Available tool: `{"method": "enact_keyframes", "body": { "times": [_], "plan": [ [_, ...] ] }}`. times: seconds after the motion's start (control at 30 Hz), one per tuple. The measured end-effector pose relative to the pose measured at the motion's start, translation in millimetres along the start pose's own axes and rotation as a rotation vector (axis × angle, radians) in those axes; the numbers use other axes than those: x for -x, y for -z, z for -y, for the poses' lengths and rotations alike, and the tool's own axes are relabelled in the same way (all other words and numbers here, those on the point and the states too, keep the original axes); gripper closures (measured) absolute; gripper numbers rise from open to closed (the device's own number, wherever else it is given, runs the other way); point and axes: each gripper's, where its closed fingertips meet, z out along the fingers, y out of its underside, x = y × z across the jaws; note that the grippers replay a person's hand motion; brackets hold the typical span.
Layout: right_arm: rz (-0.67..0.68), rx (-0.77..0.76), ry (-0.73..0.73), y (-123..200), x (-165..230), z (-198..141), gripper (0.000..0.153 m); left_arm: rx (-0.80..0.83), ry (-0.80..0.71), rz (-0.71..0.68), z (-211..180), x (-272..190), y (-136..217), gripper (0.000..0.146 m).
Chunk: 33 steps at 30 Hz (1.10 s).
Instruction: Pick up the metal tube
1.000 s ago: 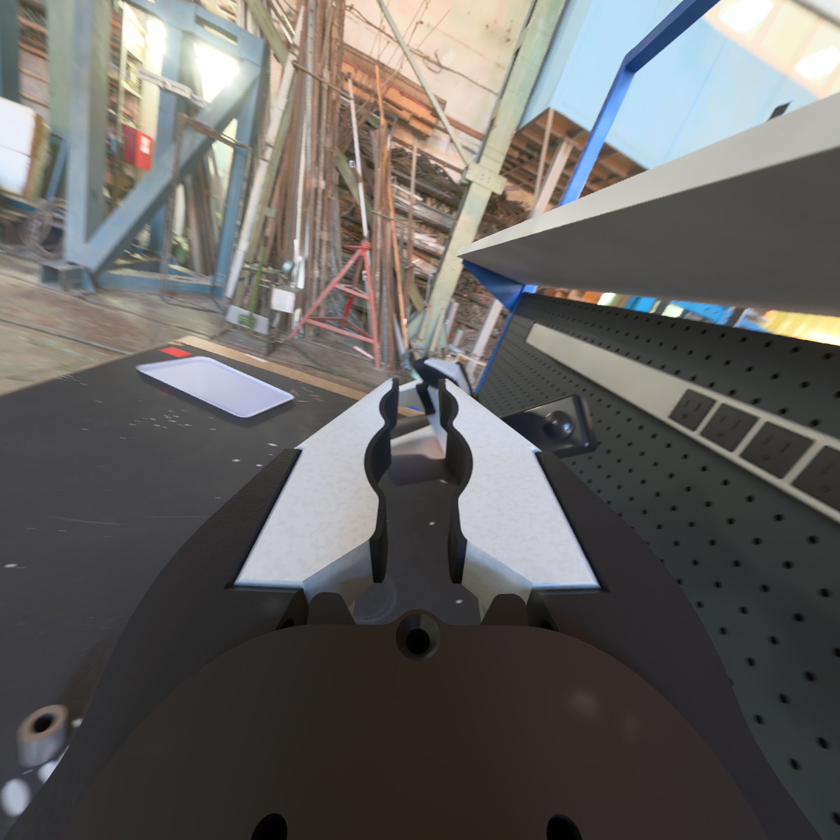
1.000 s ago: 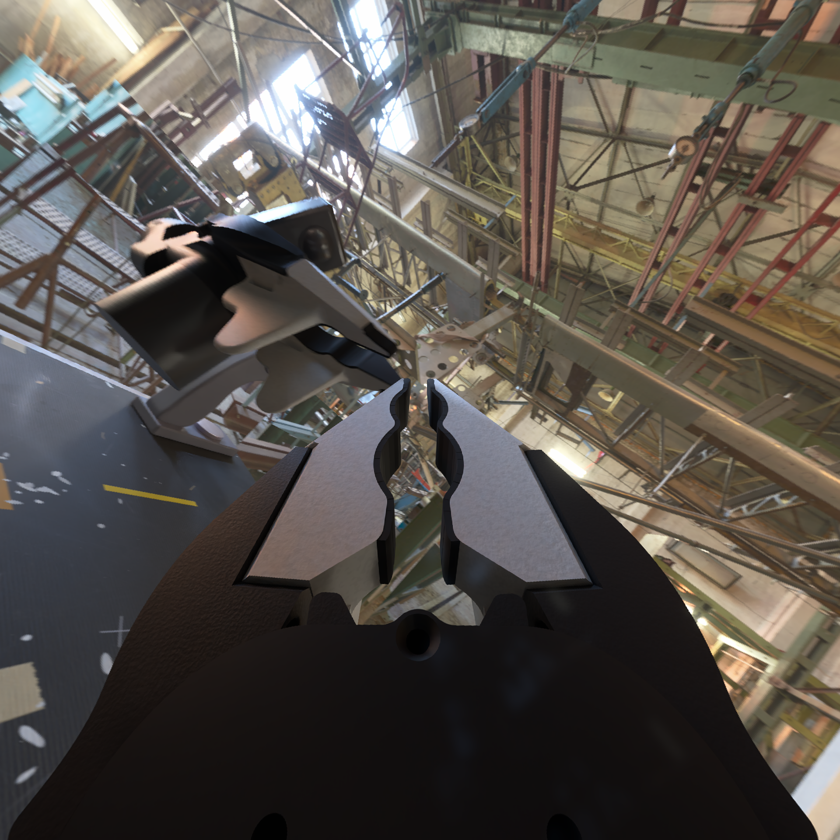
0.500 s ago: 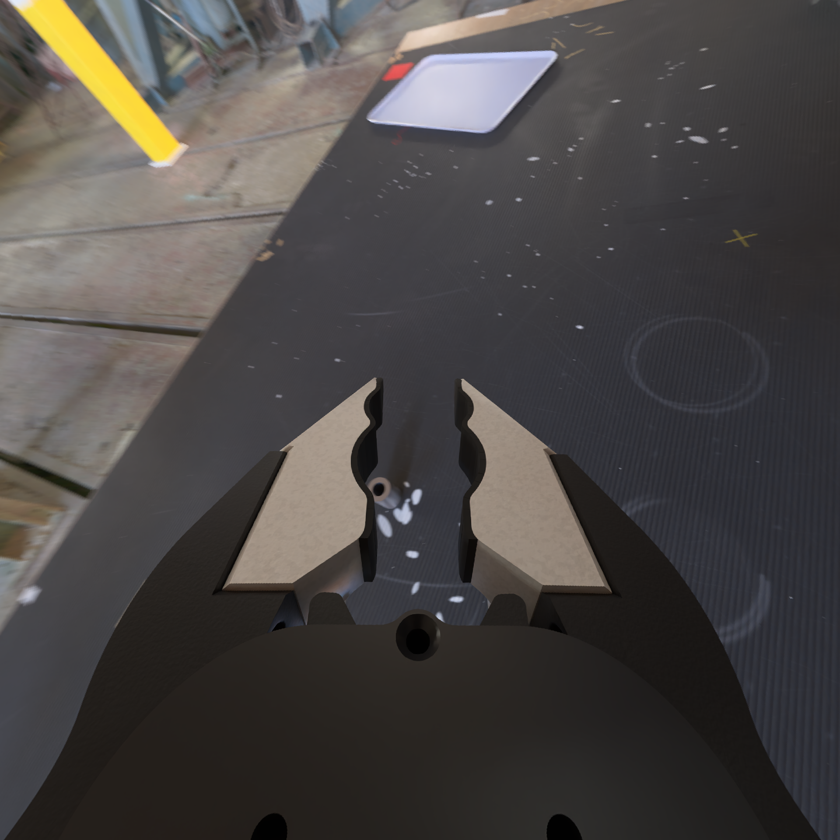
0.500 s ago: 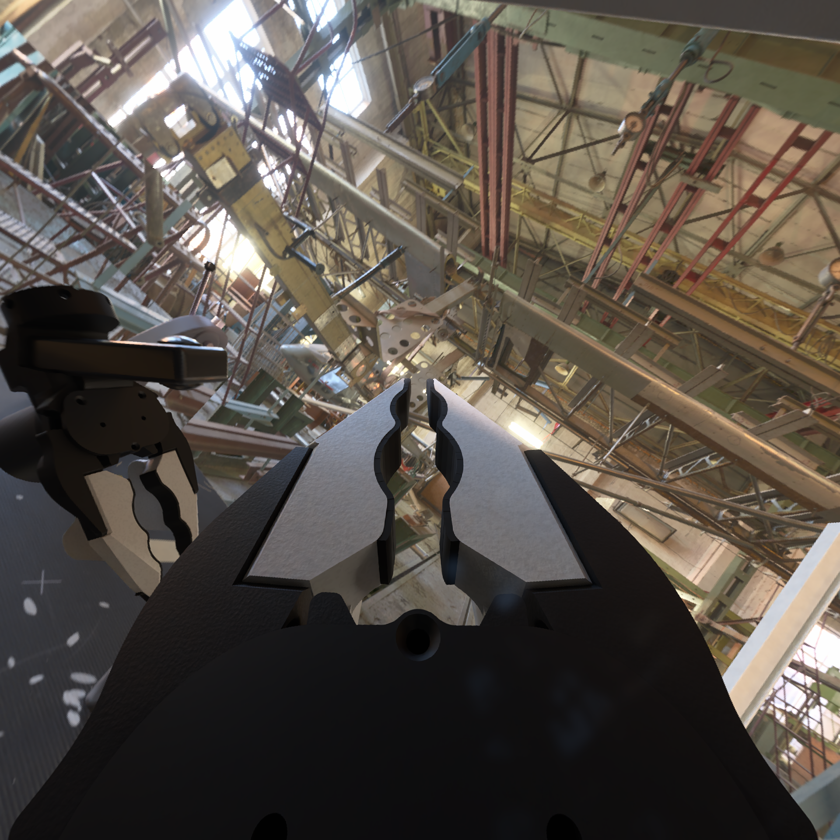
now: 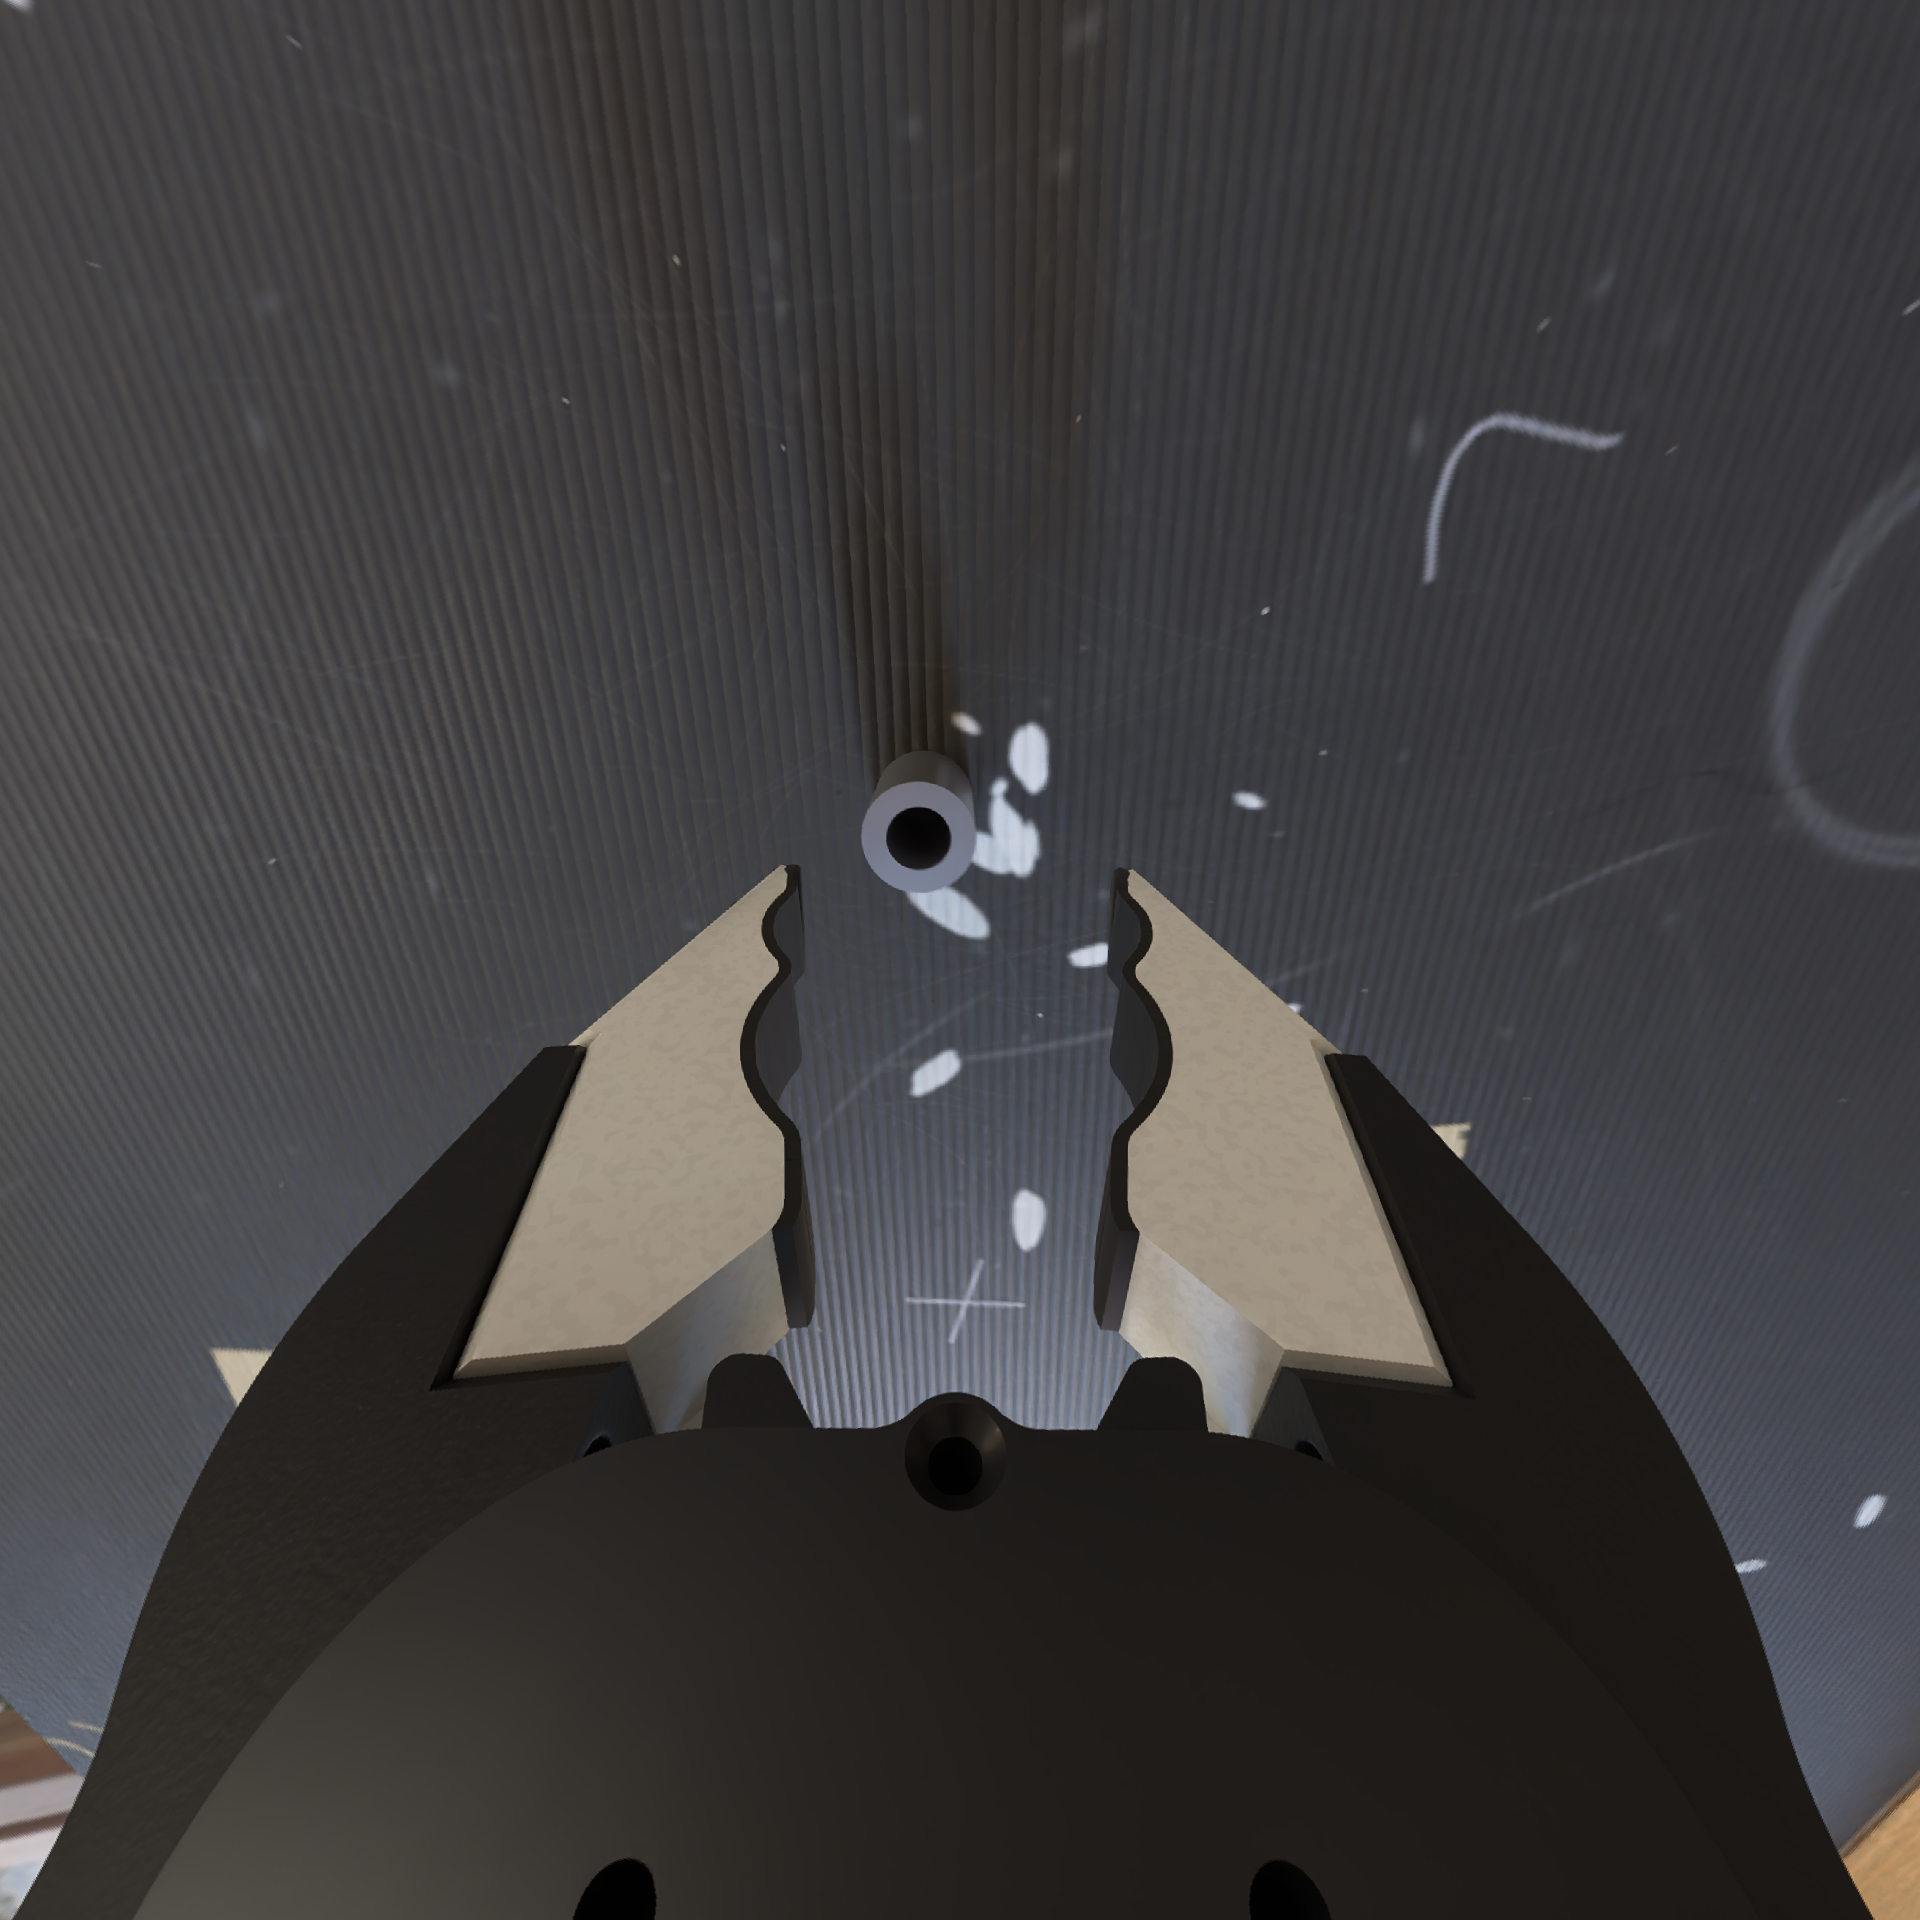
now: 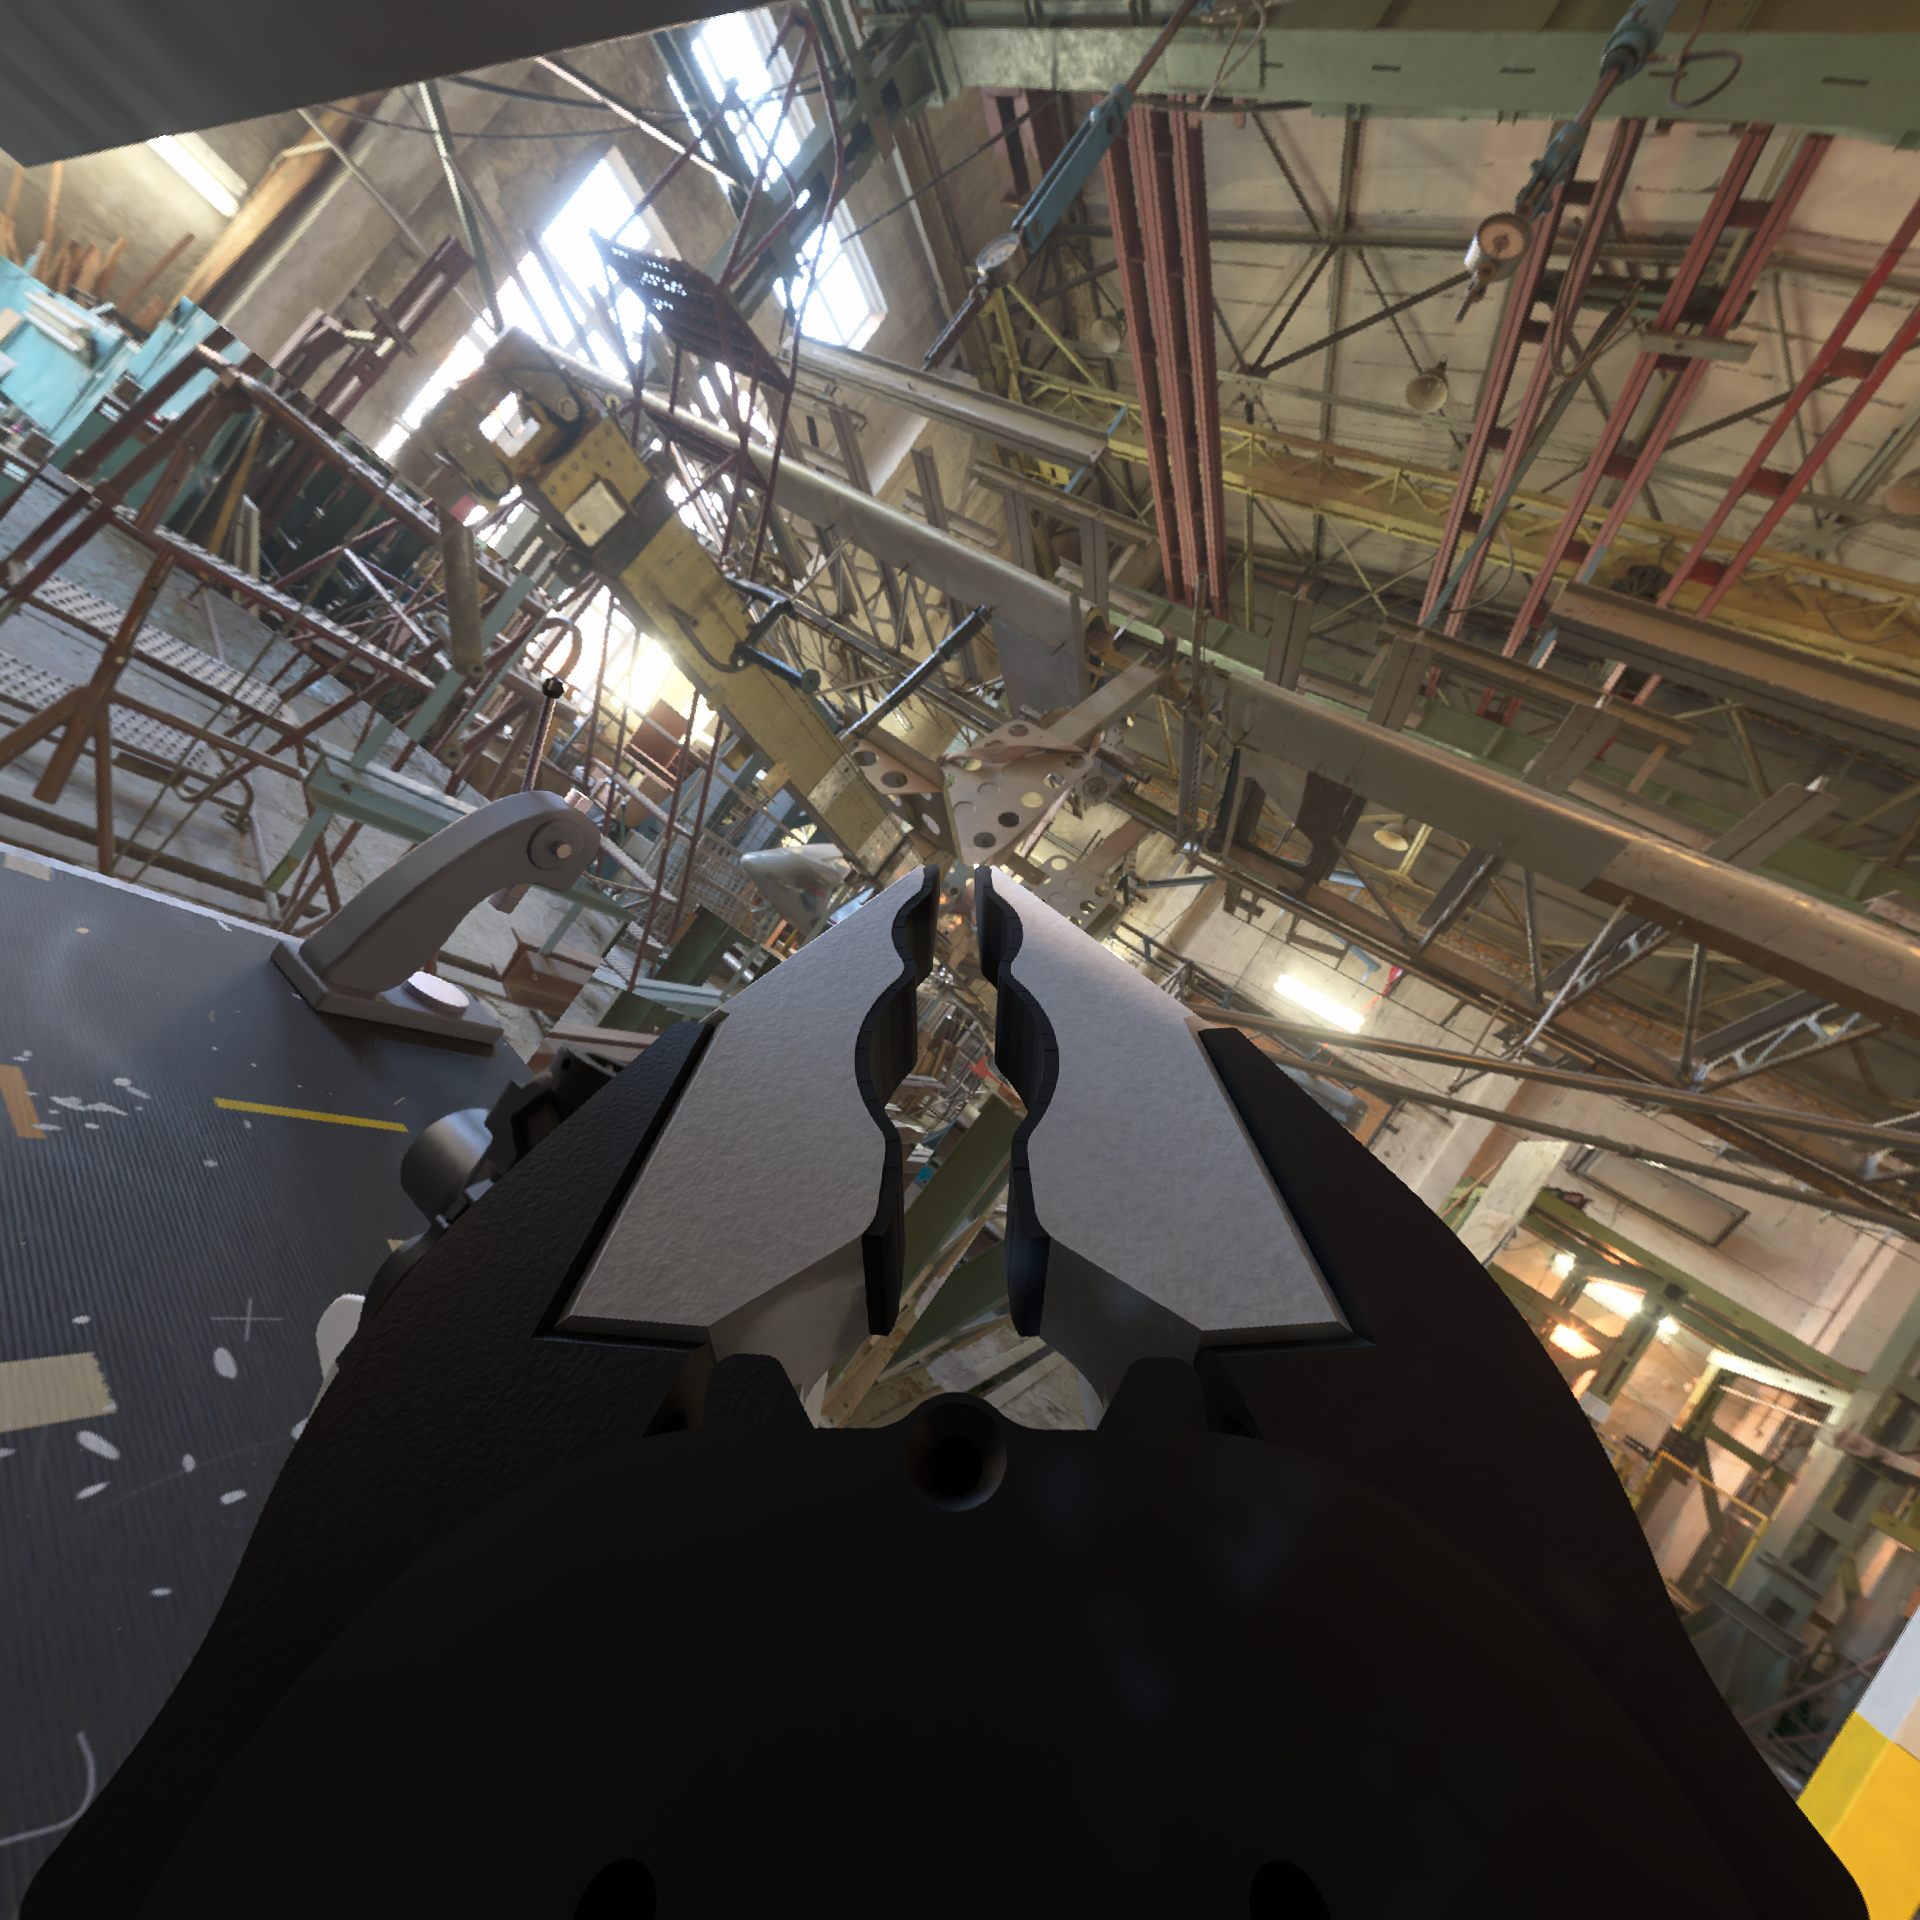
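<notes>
A short grey metal tube (image 5: 918, 829) stands upright on the dark mat (image 5: 416, 520), seen from above with its bore facing me. My left gripper (image 5: 954, 883) is open and empty and points down at the mat; the tube lies just beyond the fingertips, a little left of the gap's middle. My right gripper (image 6: 958, 881) is nearly closed and empty, tilted up toward the hall roof. The tube does not show in the right wrist view.
A grey toggle clamp (image 6: 436, 925) stands on the mat's far edge in the right wrist view. Part of the other gripper (image 6: 468, 1143) shows dark beside my right gripper's left finger. White paint flecks (image 5: 1023, 758) and chalk circles (image 5: 1829, 707) mark the mat.
My left gripper tipped further down toward the mat, opened wider and came closer to the tube, which now lies ahead of the fingertips. The right gripper tilted a little; the other gripper dropped lower in its view.
</notes>
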Motion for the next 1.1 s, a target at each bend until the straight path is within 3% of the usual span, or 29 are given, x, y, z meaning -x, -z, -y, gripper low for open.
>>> {"method": "enact_keyframes", "body": {
  "times": [0.1, 0.17, 0.23, 0.43, 0.57, 0.77, 0.93, 1.1],
  "plan": [
    [0.010, -0.008, -0.003, 1.6, 0.6, 1.7, 0.146, 0.035, -0.049, 0.012, -2.0, 6.0, -15.3, 0.091],
    [0.018, -0.013, -0.005, 1.7, 1.3, 1.7, 0.146, 0.035, -0.077, 0.018, -0.1, 7.2, -16.8, 0.102],
    [0.023, -0.012, -0.007, 1.4, 1.4, 0.1, 0.146, 0.053, -0.098, 0.027, 0.2, 8.0, -16.7, 0.124],
    [0.018, -0.017, -0.025, 3.8, -3.2, -2.7, 0.146, 0.154, -0.139, 0.193, -3.3, 23.1, 1.3, 0.124],
    [0.013, -0.029, -0.031, 5.7, -5.0, -1.2, 0.146, 0.173, -0.156, 0.457, 2.0, 48.9, 56.4, 0.124],
    [0.011, -0.025, -0.022, 5.3, -4.7, -1.4, 0.146, 0.202, -0.296, 1.119, 16.8, 69.5, 156.5, 0.124],
    [0.014, -0.039, -0.021, 6.7, -3.7, 2.4, 0.146, 0.301, -0.497, 1.417, 20.1, 37.1, 149.8, 0.124],
    [0.014, -0.053, -0.025, 8.4, -4.4, 4.9, 0.146, 0.342, -0.643, 1.525, 26.2, -6.8, 120.6, 0.124]
  ]
}}
